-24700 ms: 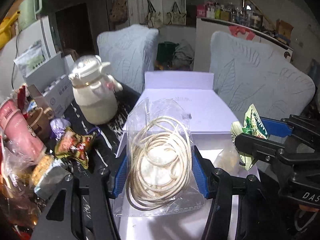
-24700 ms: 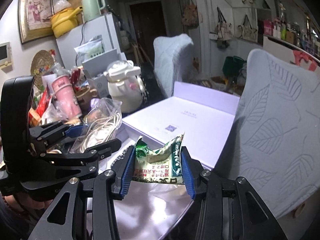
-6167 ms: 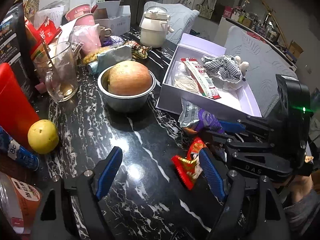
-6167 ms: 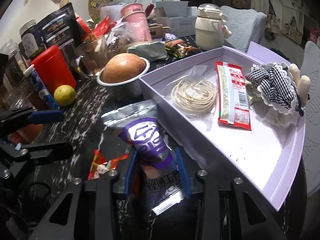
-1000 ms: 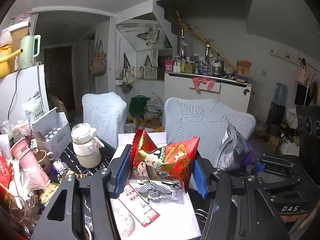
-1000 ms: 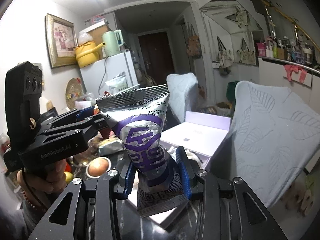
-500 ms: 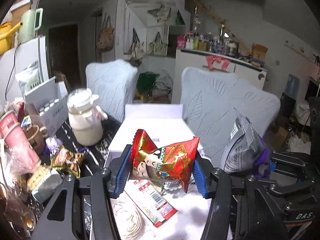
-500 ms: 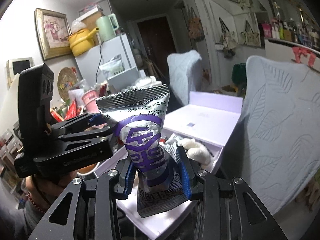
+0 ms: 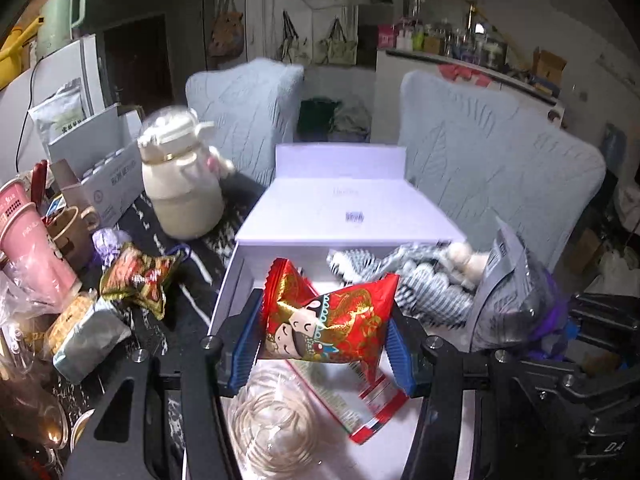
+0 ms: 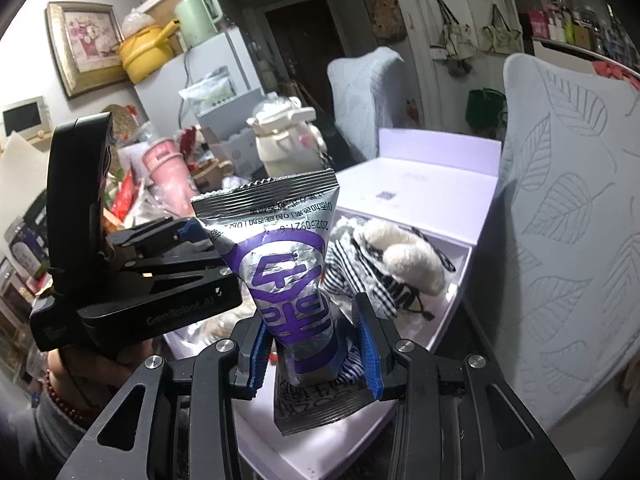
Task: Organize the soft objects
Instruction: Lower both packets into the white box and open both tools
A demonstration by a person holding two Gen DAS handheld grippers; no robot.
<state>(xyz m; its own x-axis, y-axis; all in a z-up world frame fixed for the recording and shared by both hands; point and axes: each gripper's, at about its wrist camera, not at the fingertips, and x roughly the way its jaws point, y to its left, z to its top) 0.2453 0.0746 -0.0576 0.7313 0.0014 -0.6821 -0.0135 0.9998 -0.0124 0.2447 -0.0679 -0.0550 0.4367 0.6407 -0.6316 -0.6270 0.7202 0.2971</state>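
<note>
Left gripper (image 9: 325, 336) pinching the light, crushable red snack packet (image 9: 328, 320) across its ends, right gripper (image 10: 316, 344) clamping the slippery foil purple packet (image 10: 288, 280) at mid-body, both above the lavender box (image 9: 348, 216).

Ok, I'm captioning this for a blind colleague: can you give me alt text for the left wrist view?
The left gripper clamps a red snack packet above an open white box holding a bagged cord coil and a striped plush toy. On the right, the right gripper grips a silver-purple packet.
</note>
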